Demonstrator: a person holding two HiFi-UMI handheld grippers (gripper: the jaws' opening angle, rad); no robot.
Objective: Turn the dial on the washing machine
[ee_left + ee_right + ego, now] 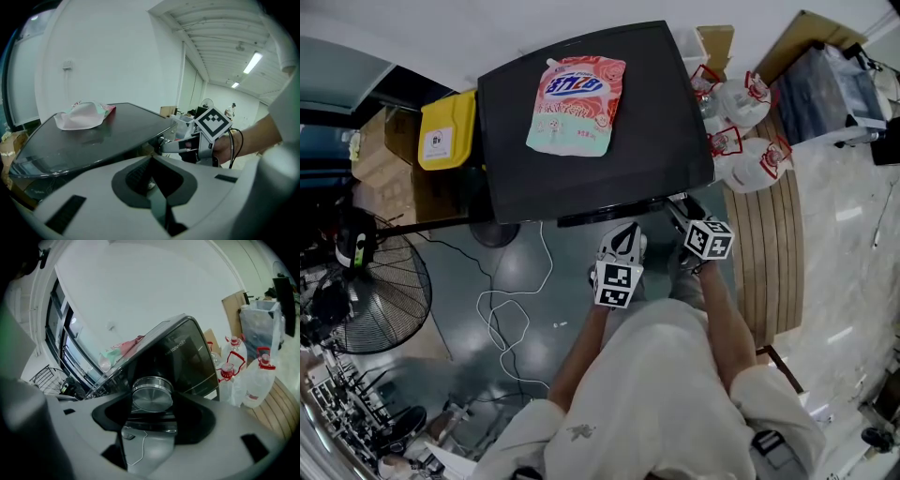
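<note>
Machine: black glossy-topped washing machine [661,131], seen from above in the head view.
Dial: round brushed-metal knob [151,394], mounted on the machine's front panel, at about 5 o'clock from the lid's centre in the head view.
Right gripper [677,206]: jaws are closed around the dial, whose sides are touched by the pads; the dial face is seen square-on in the right gripper view.
Left gripper [625,234]: jaws are held together with nothing between them; it is parked just off the front edge, at 8 o'clock from the right gripper, apart from the machine.
Pouch: pink-and-mint soft detergent bag [577,103], laid flat on the lid toward 12 o'clock.
Jugs: clear plastic water bottles with red handles [750,159], stood on a slatted wooden platform [764,272] at 3 o'clock from the machine.
Bin: yellow box [448,131], placed against the machine at 9 o'clock.
</note>
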